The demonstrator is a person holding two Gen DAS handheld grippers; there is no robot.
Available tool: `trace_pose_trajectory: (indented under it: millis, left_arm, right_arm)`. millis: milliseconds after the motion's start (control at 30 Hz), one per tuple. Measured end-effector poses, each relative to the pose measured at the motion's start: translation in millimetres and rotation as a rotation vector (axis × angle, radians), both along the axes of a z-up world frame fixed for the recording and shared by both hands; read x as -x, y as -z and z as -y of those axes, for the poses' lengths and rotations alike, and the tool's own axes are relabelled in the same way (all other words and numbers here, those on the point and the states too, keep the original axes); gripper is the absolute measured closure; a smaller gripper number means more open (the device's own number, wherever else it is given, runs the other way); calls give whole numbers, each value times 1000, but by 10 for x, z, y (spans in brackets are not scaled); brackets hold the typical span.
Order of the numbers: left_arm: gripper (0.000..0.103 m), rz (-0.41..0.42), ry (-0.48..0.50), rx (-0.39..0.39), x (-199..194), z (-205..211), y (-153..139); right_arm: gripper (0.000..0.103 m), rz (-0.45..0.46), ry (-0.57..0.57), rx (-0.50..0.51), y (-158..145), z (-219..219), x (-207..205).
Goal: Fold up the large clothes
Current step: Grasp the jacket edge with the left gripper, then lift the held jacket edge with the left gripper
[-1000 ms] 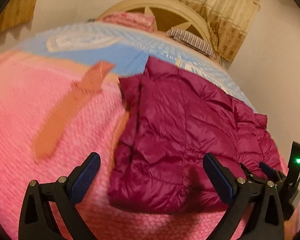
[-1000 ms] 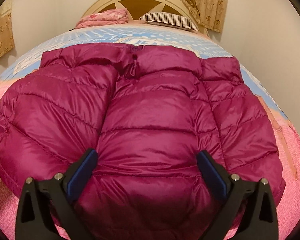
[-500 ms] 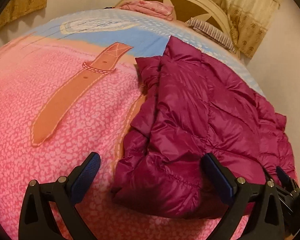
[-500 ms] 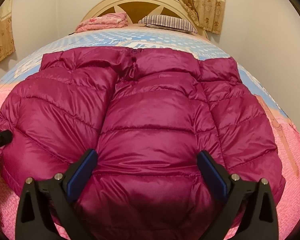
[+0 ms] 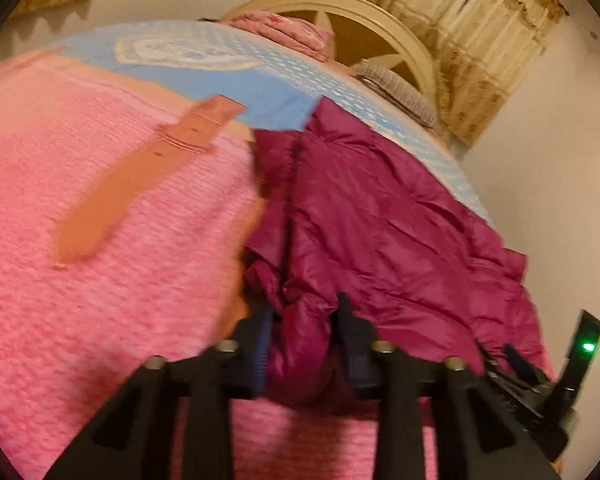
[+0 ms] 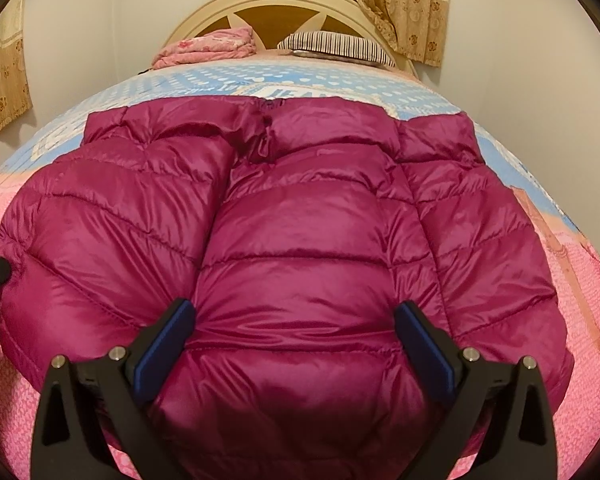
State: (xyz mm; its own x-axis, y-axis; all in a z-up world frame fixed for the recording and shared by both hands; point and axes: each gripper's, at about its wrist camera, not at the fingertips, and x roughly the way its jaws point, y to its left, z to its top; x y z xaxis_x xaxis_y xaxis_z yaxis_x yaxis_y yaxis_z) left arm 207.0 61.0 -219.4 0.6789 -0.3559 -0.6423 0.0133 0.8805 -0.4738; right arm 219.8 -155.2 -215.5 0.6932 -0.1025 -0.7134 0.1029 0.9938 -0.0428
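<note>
On the pink-and-blue bedspread (image 5: 100, 300), seen from the left wrist, the left gripper (image 5: 304, 344) is closing its fingers on a bunched corner of the magenta quilted puffer jacket (image 5: 400, 220). From the right wrist, the right gripper (image 6: 296, 344) is hovering wide open, holding nothing, over the jacket (image 6: 300, 240) lying spread across the bedspread (image 6: 580, 280).

Left-wrist view motion-blurred; jacket (image 5: 400, 232) hem w/ bottom edge cut off in right-wrist view, under right gripper (image 6: 296, 344).
</note>
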Motion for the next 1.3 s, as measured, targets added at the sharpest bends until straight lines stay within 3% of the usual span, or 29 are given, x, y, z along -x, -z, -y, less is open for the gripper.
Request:
trace_pose_trajectory:
  millis: [133, 333, 733, 967, 1100, 1300]
  left_arm:
    - [87, 52, 28, -34, 30, 91, -83]
    - [96, 63, 43, -20, 1, 12, -72]
    - [98, 149, 5, 36, 139, -388, -367]
    - [98, 191, -39, -34, 266, -667, -636]
    - [98, 266, 7, -94, 273, -439, -890]
    - [98, 377, 124, -126, 235, 88, -1221]
  right_arm:
    - [1, 0, -1, -7, -2, 14, 2]
    - [1, 1, -2, -8, -3, 17, 4]
    - [0, -18, -6, -3, -42, -278, 30]
    - [0, -8, -109, 10, -89, -887, -9]
    - [5, 34, -134, -66, -277, -714, 123]
    - [4, 102, -2, -90, -548, 106, 393]
